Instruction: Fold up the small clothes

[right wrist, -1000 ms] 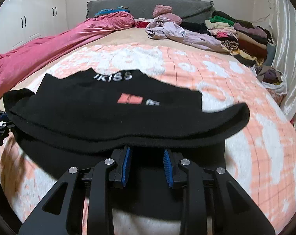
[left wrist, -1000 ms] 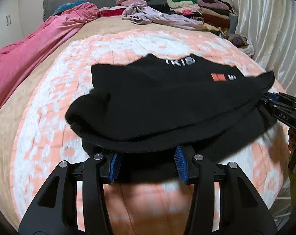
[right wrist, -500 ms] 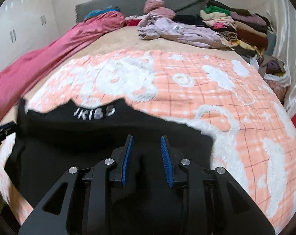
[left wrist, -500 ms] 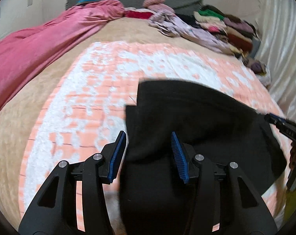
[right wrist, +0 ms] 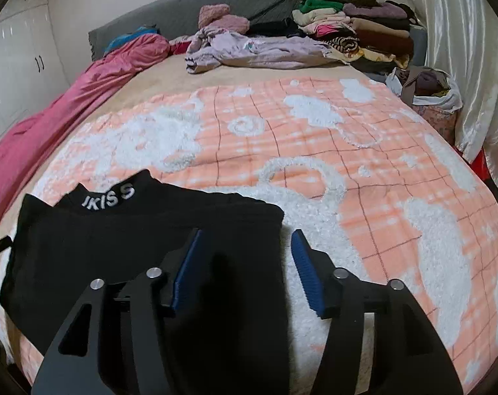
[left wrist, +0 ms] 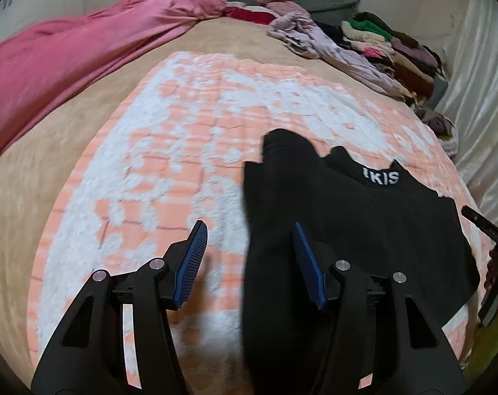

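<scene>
A black top with white letters on its collar lies folded on the orange-and-white blanket. My left gripper hovers over its left edge, jaws opening. The cloth's edge runs between the blue pads, which do not press on it. In the right wrist view the same black top lies at the lower left. My right gripper stands over its right edge, jaws opening, with cloth under the gap and no grip. The right gripper's finger shows at the far right of the left view.
A pink duvet runs along the bed's left side. Loose lilac clothes and a stack of folded clothes lie at the bed's head. A bag of clothes and a curtain stand to the right.
Both grippers carried the lifted lower edge of the black top forward and laid it down. Their jaws have since widened and let go of the cloth.
</scene>
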The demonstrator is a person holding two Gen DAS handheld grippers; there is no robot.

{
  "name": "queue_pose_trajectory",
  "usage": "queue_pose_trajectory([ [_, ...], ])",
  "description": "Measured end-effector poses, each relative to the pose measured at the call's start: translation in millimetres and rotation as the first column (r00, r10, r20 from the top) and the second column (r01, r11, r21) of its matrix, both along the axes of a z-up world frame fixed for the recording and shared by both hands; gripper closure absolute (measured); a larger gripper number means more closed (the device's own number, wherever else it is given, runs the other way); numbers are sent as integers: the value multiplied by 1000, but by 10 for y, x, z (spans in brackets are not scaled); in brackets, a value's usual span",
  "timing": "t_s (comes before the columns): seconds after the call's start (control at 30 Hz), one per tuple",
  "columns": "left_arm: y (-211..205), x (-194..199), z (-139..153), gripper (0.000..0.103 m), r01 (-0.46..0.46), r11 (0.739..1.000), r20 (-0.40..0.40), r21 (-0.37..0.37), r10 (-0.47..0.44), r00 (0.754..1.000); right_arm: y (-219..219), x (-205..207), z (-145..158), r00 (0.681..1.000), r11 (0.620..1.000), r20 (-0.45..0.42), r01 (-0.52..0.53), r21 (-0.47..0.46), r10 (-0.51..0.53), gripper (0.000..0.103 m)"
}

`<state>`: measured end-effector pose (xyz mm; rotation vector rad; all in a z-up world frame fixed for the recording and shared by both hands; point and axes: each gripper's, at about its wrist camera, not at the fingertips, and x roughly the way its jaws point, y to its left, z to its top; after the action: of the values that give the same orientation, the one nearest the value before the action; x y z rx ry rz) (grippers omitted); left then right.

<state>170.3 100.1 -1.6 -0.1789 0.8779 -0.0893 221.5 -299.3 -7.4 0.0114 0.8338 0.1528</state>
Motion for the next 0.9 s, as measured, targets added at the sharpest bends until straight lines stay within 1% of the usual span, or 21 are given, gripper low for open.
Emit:
queue_pose_trajectory([
  [0.07,-88,42,-11,57,21,1000,-6,9,-20,1000,-9,56,-43,1000,1000,-21,-4,11,4,47],
  [0.13,-138,110,-68,57,9,999,-31,39,-8,999,-24,122,-100,999,1000,-54,7,23,-6,47],
  [0.2,-143,141,-120,57,0,1000,-47,30,1,999,-62,215,-174,996,999,-88,21,49,-17,47],
  [0.23,-145,147,-146,60,-1,1000,-52,21,2,999,-73,239,-196,995,998,-95,28,56,-23,47],
  [0.27,-158,140,-160,67,1,1000,-48,21,0,999,-89,271,-230,994,997,-109,38,67,-30,55],
  [0.3,-171,130,-167,87,8,1000,-44,20,-7,999,-98,294,-257,992,995,-122,31,90,-20,65],
  [0.33,-190,115,-173,97,15,1000,-37,24,-14,999,-94,303,-276,991,992,-133,21,123,-4,76],
  [0.37,-209,87,-169,97,14,999,-23,43,-13,1000,-87,295,-270,991,991,-131,17,132,0,85],
  [0.4,-219,78,-161,99,16,999,-16,47,-15,1000,-69,274,-241,993,992,-118,8,126,7,88],
  [0.43,-209,50,-139,99,16,999,-1,43,-16,1000,-49,245,-199,995,994,-97,0,111,11,94],
  [0.5,-164,-8,-75,99,4,1000,28,31,-5,1000,-17,159,-47,999,995,-33,-25,101,29,95],
  [0.6,-96,-91,53,99,-13,1000,76,0,13,997,18,107,160,998,994,36,-60,95,56,96],
  [0.63,-70,-117,99,99,-20,1000,92,-9,21,996,62,104,234,995,994,64,-78,80,73,96],
  [0.7,-42,-126,140,99,-29,999,99,-16,30,995,143,139,297,992,995,91,-96,38,92,96],
  [0.8,-46,-81,123,99,-38,999,93,14,36,995,227,251,260,993,996,83,-85,-21,86,96],
  [0.9,-72,-9,-1,99,-36,998,56,46,34,998,246,390,53,998,995,26,-46,-83,48,96],
])
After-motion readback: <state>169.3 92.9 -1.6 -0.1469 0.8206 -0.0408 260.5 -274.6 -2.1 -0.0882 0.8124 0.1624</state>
